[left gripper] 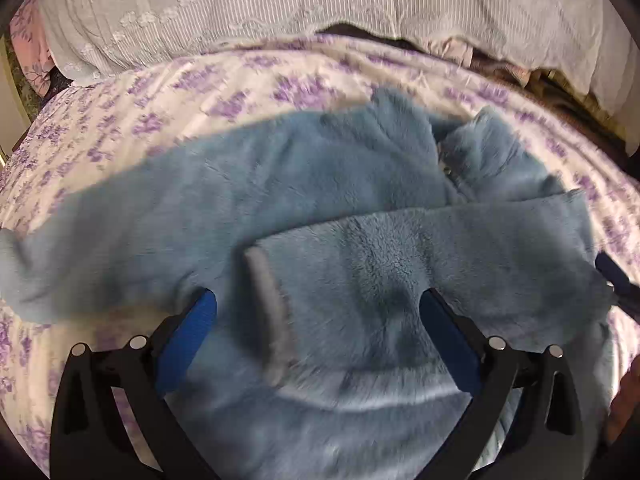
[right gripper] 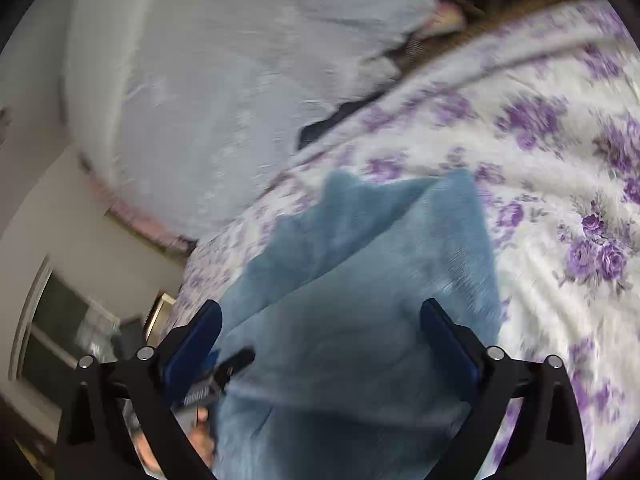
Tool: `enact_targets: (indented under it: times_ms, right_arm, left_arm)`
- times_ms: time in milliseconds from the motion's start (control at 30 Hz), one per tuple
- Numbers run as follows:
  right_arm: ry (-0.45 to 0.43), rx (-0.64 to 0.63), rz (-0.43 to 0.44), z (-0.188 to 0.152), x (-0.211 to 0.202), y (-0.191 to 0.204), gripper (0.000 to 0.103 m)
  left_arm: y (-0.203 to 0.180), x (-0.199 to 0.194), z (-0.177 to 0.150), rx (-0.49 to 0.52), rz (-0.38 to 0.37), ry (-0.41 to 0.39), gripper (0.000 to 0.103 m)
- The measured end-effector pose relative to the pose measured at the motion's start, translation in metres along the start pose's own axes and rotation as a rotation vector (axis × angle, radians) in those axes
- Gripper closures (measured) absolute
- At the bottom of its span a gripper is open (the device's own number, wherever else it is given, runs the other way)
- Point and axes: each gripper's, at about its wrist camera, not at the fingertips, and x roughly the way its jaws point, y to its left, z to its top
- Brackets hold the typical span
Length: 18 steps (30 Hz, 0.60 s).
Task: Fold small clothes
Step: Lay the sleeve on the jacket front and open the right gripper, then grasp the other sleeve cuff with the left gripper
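Note:
A fluffy blue top (left gripper: 320, 184) lies on the purple-flowered bedspread (left gripper: 168, 92). One sleeve (left gripper: 400, 256) with a grey cuff (left gripper: 268, 312) is folded across its body; the other sleeve stretches left. My left gripper (left gripper: 318, 304) is open, its blue pads on either side of the folded sleeve, just above it. In the right wrist view the blue top (right gripper: 360, 280) fills the middle, and my right gripper (right gripper: 320, 316) is open over it, holding nothing. The left gripper's tip (right gripper: 236, 360) shows at lower left there.
Grey-white pillows (left gripper: 280, 4) line the far side of the bed. A brown blanket (left gripper: 560, 92) lies at the far right. In the right wrist view a window (right gripper: 60, 332) and wall stand beyond the bed's left edge.

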Motion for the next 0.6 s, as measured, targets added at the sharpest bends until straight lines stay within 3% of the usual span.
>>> enact_targets:
  times_ms: [100, 133, 267, 400, 467, 567, 600]
  right_arm:
    - [0.065, -0.002, -0.036, -0.019, -0.001, -0.008, 0.003]
    - [0.078, 0.015, -0.008, -0.023, 0.005, -0.019, 0.003]
    - [0.013, 0.135, 0.081, -0.017, -0.013, -0.032, 0.004]
    - [-0.089, 0.171, 0.029, -0.023, -0.046, -0.030, 0.003]
    - [-0.113, 0.159, 0.001, -0.029, -0.058, -0.032, 0.003]
    - [-0.092, 0.179, -0.052, -0.039, -0.064, -0.047, 0.003]
    - [-0.087, 0.174, -0.038, -0.042, -0.062, -0.051, 0.004]
  left_arm:
    - [0.020, -0.022, -0.002, -0.035, 0.067, -0.040, 0.004]
    - [0.029, -0.029, -0.005, -0.046, 0.085, -0.051, 0.004]
    - [0.092, -0.055, -0.030, -0.134, 0.134, -0.076, 0.004]
    - [0.166, -0.064, -0.055, -0.269, 0.185, -0.065, 0.004]
    - [0.206, -0.057, -0.064, -0.395, 0.173, -0.032, 0.004]
    - [0.265, -0.033, -0.074, -0.664, 0.045, 0.020, 0.004]
    - [0.278, -0.030, -0.075, -0.734, 0.013, -0.005, 0.004]
